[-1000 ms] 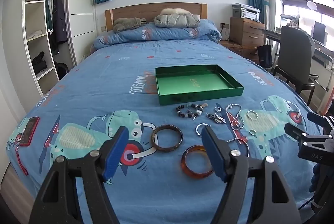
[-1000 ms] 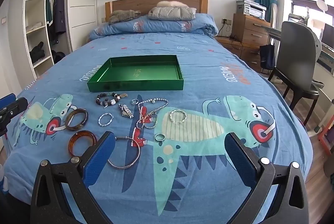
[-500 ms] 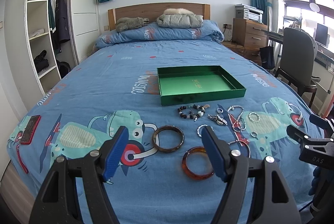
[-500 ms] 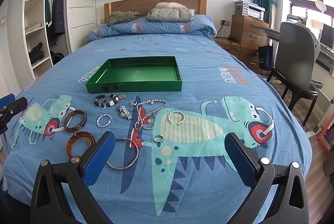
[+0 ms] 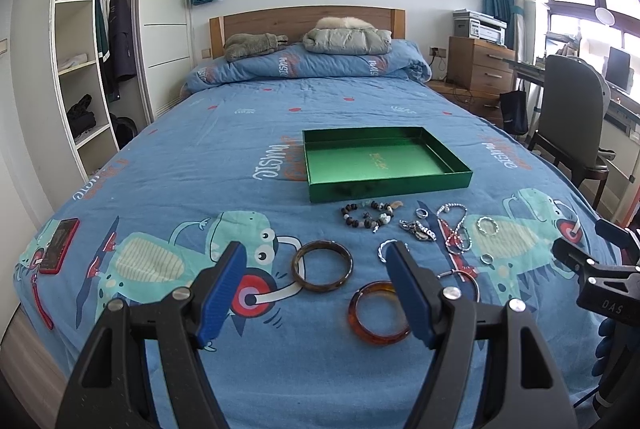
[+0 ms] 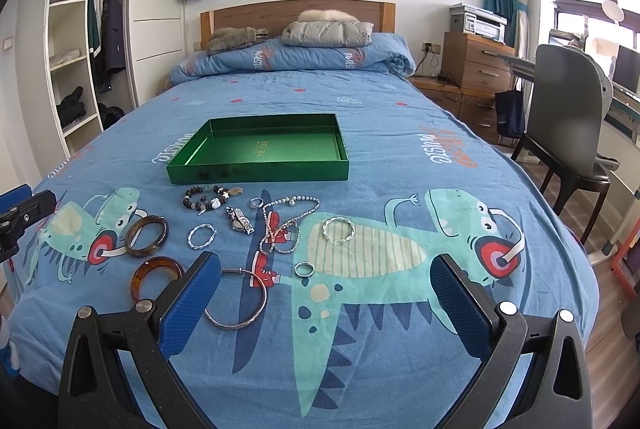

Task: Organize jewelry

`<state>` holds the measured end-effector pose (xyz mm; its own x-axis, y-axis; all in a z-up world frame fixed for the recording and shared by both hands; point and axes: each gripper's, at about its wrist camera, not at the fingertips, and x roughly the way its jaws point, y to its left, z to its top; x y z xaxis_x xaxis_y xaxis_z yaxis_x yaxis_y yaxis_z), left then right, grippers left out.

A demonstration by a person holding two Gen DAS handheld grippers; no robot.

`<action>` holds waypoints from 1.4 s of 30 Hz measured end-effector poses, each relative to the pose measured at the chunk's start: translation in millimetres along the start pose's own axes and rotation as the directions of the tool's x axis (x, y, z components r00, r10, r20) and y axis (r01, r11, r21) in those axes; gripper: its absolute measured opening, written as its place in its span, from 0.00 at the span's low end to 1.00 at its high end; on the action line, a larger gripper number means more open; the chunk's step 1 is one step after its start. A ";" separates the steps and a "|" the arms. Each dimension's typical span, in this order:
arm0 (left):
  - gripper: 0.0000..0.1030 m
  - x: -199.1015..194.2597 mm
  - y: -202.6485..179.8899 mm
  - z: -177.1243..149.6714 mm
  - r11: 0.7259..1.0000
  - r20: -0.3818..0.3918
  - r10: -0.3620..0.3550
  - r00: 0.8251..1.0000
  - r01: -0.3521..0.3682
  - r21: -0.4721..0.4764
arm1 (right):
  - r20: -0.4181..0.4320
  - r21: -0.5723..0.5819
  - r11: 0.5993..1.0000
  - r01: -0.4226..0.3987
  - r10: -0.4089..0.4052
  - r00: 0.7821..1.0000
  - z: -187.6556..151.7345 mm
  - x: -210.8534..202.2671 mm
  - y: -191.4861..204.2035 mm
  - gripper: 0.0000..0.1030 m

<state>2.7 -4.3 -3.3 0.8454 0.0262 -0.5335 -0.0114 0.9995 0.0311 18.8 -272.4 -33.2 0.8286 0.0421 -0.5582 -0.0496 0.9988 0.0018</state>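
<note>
A shallow green tray (image 6: 256, 173) is lying flat on the bed, with nothing showing inside it. The jewelry is lying loose on the cover just in front of it. A dark beaded bracelet (image 6: 208, 199) is sitting nearest the tray's front wall. A silver chain (image 6: 288, 225) is lying looped beside a small clasp piece (image 6: 239, 220). Two twisted silver rings of wire (image 6: 338, 229) (image 6: 201, 235) are lying flat, well apart. A dark brown bangle (image 6: 146, 236) and an amber bangle (image 6: 156, 277) are lying near each other. A thin silver hoop (image 6: 236, 299) and a small ring (image 6: 304, 269) are resting closest to the cameras.
</note>
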 end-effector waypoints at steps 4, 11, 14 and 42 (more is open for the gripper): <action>0.69 -0.5 0.4 0.3 1.000 0.005 0.002 1.000 -0.002 -0.002 | 0.008 0.006 1.000 0.001 -0.001 1.000 0.3 -1.2 -0.8 1.00; 0.69 -2.3 -1.8 1.2 1.000 0.017 0.006 1.000 -0.006 -0.006 | 0.017 0.022 1.000 -0.006 0.005 1.000 -0.3 -0.2 -5.4 1.00; 0.69 -2.2 -3.2 0.7 1.000 0.015 0.010 1.000 -0.010 -0.006 | 0.020 0.024 1.000 -0.008 0.008 1.000 -0.6 0.5 -6.0 1.00; 0.69 26.5 -7.5 -6.2 0.999 -0.063 -0.004 0.998 0.006 0.033 | -0.051 0.030 0.998 -0.063 0.064 0.997 -13.5 13.9 -9.1 0.93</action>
<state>21.9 -11.0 -23.0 0.8103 0.0232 -0.5855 0.0116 0.9984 0.0556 23.2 -281.2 -52.1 0.7942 0.1048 -0.5986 -0.0850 0.9945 0.0614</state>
